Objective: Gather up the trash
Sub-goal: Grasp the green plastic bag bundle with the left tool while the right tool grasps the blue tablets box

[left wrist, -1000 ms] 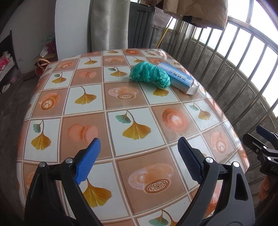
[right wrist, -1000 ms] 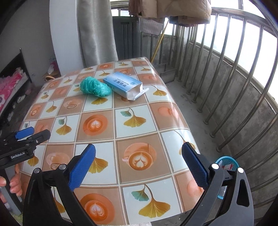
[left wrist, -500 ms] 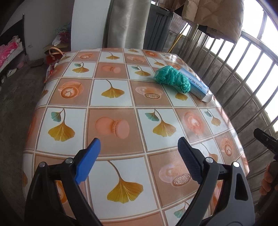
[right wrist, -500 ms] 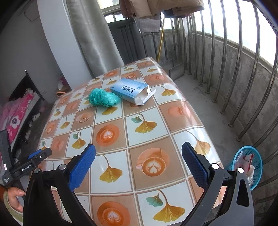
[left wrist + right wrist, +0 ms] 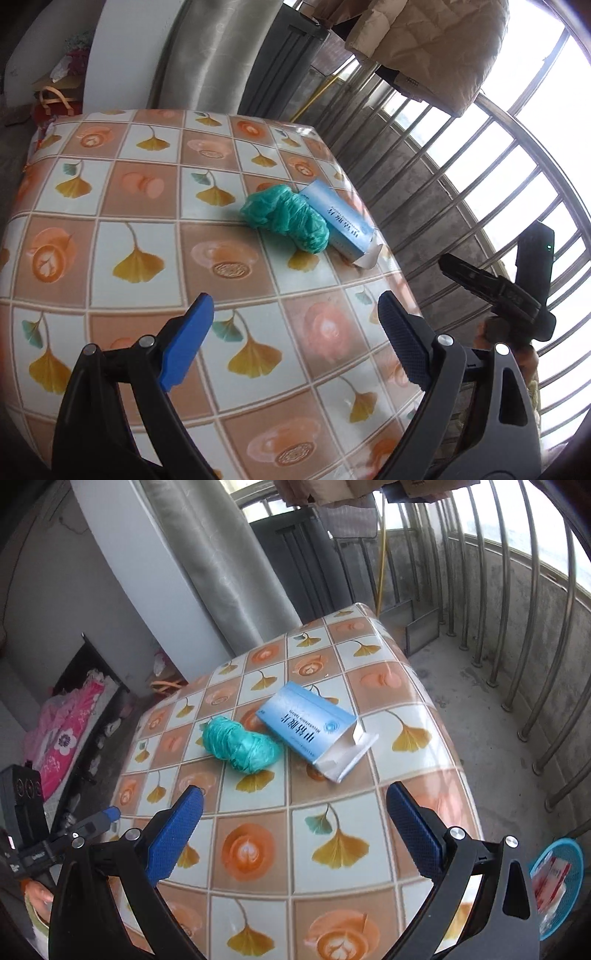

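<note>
A crumpled green plastic bag (image 5: 286, 218) (image 5: 242, 747) lies on the patterned tablecloth (image 5: 147, 221) (image 5: 332, 834), touching an opened light-blue cardboard box (image 5: 341, 225) (image 5: 314, 729) on its right. My left gripper (image 5: 295, 325) hovers open over the table's near half, short of the bag, nothing between its blue pads. My right gripper (image 5: 295, 819) is also open and empty, just in front of the bag and box. Each gripper shows at the edge of the other's view, held by a hand.
A blue basket (image 5: 557, 878) holding some packaging stands on the floor at the table's right corner. Metal railing bars (image 5: 535, 627) close the balcony on the right. A curtain (image 5: 229, 561) and white pillar stand behind the table; pink bedding (image 5: 62, 731) lies left.
Both grippers have moved forward and nearer to the bag and box, which now look larger. Both stayed open. The bag and box have not moved.
</note>
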